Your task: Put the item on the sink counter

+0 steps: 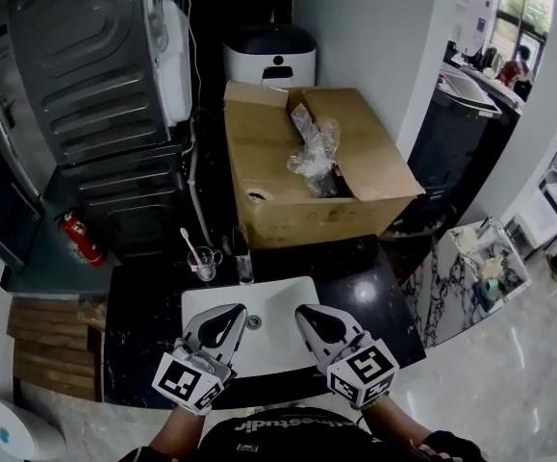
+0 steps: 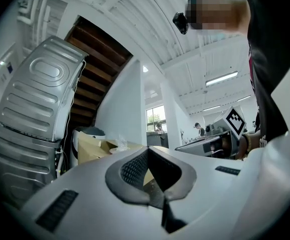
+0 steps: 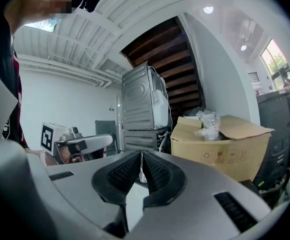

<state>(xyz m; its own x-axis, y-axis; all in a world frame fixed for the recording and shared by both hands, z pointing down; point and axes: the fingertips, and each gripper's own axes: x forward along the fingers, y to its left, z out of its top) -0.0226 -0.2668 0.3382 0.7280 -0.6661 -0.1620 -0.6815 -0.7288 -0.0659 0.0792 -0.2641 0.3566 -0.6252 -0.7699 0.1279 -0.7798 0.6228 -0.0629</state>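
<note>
Currently I have both grippers hovering side by side over the white sink basin, which is set into the black counter. The left gripper sits over the basin's left half and the right gripper over its right half, both pointing toward the far side. In the left gripper view the jaws are pressed together at their tips with nothing between them. In the right gripper view its 2 ribbed pads also meet at the tip, leaving only a thin slit lower down, and they pinch nothing. The 1 thing I take for the task's item, a glass cup with a toothbrush standing in it, is on the counter just beyond the basin's far left corner, apart from both grippers. A second small clear glass stands just to its right. Farther back, behind the counter, is an open cardboard box with crumpled clear plastic in it, and a white bin stands beyond that. A grey washing machine rises at the far left, with a red fire extinguisher on the floor near its base.
</note>
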